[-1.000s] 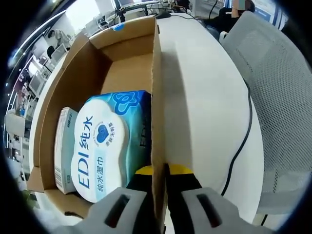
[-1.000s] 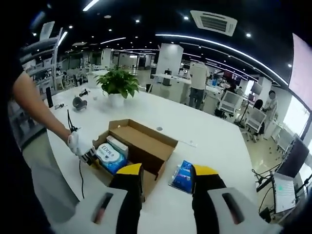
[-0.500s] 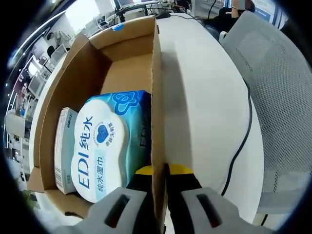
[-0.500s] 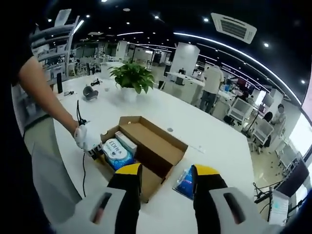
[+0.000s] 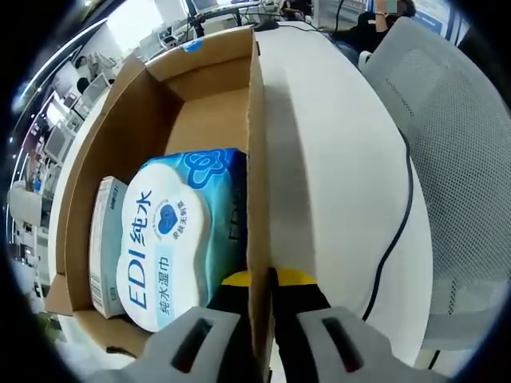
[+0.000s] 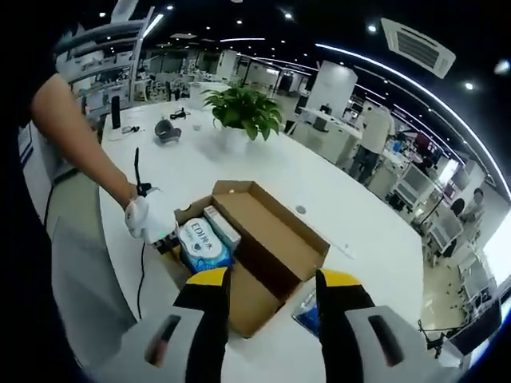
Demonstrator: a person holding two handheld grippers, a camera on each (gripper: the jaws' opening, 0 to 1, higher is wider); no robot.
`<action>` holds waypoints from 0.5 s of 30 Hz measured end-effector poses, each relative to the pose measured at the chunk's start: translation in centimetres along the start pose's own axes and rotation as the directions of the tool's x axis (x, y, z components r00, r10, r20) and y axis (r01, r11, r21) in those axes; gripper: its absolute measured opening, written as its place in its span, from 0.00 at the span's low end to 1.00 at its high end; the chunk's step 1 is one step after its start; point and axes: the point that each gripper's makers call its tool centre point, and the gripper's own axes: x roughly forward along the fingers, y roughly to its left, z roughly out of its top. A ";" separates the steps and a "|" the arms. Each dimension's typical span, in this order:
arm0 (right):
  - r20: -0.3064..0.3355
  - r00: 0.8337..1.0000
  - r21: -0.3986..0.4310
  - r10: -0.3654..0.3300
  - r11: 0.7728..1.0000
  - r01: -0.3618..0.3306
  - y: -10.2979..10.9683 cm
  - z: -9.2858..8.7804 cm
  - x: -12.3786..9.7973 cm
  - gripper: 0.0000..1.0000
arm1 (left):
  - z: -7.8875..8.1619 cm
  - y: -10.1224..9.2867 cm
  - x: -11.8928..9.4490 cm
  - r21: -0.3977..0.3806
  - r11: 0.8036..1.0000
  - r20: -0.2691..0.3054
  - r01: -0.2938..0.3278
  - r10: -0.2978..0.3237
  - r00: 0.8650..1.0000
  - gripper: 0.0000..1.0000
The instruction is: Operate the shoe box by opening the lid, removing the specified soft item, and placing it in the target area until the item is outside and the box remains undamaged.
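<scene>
- At the bottom of the left gripper view, the left gripper point(image 5: 259, 279) is clamped on the side wall of the box point(image 5: 257, 159); its two yellow tips press this thin cardboard wall from both sides.
- Inside the box lies the wipes pack point(image 5: 172, 239), soft and blue-white, against the clamped wall. A small carton point(image 5: 104, 239) lies just beside it, on the far side from the gripper.
- The lower part of the pack is hidden behind the gripper, and the print on the carton is too small to read.
- On the white worktop point(image 5: 335, 159), a black cable point(image 5: 399, 231) runs near a grey mesh chair point(image 5: 455, 144).
- From higher up, the right gripper view shows the whole box point(image 6: 255, 239) with its lid open, and a gloved hand point(image 6: 148, 217) at its near corner.
- The right gripper point(image 6: 269, 289) hangs above the box with its jaws apart and nothing between them.
- A blue packet point(image 6: 307, 307) lies on the worktop beside the box, partly hidden between the jaws.
- A plant point(image 6: 243, 108) stands far behind on the worktop.
</scene>
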 end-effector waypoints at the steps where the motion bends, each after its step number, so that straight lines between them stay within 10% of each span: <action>1: 0.004 1.000 0.000 0.010 1.000 -0.010 0.1 0.2 0.2 0.41 | 0.0 0.0 0.0 0.000 1.000 0.000 0.000 0.000 1.000 0.02; 15: -0.004 0.998 0.023 0.060 0.998 -0.060 1.1 -0.3 3.0 0.38 | 0.0 -0.1 0.0 -0.002 1.000 0.001 0.001 -0.001 1.000 0.02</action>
